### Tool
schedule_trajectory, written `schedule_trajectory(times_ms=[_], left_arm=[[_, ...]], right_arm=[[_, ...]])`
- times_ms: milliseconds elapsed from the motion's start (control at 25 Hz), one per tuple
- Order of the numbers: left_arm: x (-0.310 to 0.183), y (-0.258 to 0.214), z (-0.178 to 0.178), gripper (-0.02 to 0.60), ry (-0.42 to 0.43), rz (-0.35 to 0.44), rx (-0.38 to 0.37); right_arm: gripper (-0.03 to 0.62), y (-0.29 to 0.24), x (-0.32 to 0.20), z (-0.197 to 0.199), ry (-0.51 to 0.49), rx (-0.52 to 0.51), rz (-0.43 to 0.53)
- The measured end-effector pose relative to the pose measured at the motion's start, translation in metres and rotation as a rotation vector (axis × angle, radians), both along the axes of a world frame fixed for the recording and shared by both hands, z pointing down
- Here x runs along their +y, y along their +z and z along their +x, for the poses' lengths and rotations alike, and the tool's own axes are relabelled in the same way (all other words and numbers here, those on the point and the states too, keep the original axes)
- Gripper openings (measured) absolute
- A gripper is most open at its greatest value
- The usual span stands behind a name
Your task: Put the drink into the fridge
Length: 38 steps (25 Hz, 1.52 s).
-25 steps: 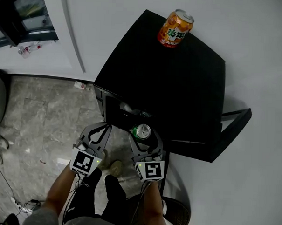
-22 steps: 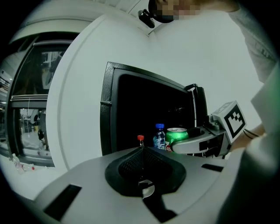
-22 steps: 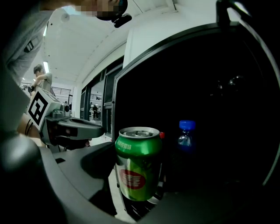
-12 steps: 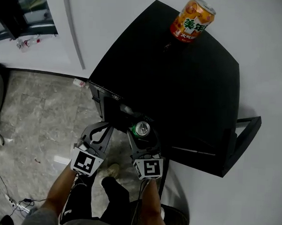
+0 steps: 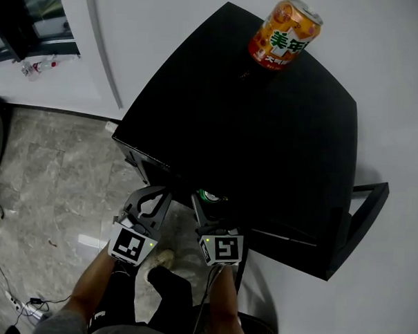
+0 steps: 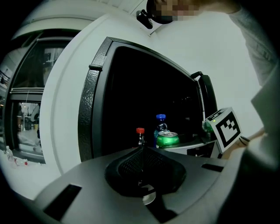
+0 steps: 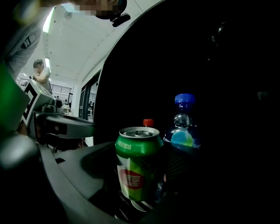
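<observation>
A green drink can (image 5: 209,196) stands upright between the jaws of my right gripper (image 5: 210,203), which is shut on it. The can sits at the open front of the black mini fridge (image 5: 266,131), half hidden under its top edge. In the right gripper view the green can (image 7: 138,168) fills the middle, with the dark fridge interior behind it. My left gripper (image 5: 150,200) is shut and empty, just left of the can, outside the fridge's left front corner. From the left gripper view the green can (image 6: 167,138) shows beside the right gripper's marker cube (image 6: 224,127).
An orange can (image 5: 285,33) stands on the fridge top. Inside the fridge are a blue-capped bottle (image 7: 183,131) and a red-capped bottle (image 7: 148,123), just behind the can. The fridge door (image 5: 363,204) hangs open at the right. Grey stone floor (image 5: 49,183) lies to the left.
Both grippers have sunk and moved forward toward the fridge opening. The green can has gone from clear of the fridge to partly under its top edge.
</observation>
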<state>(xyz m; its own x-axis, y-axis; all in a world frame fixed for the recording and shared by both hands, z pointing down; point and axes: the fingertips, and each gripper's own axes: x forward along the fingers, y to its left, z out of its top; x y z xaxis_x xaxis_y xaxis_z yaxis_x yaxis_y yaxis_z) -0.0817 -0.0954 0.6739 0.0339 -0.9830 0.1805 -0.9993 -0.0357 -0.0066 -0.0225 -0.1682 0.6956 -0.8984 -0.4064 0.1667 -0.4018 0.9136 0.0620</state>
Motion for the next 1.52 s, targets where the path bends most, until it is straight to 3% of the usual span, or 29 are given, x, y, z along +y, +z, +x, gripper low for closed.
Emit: schedule_trajectory(times_ms=[1520], left_arm=[[-0.026,0.013,-0.004,0.005,-0.008,-0.014,-0.018]], right_arm=[[0.325,0.037,-0.048,0.003,0.077,-0.001,-0.069]])
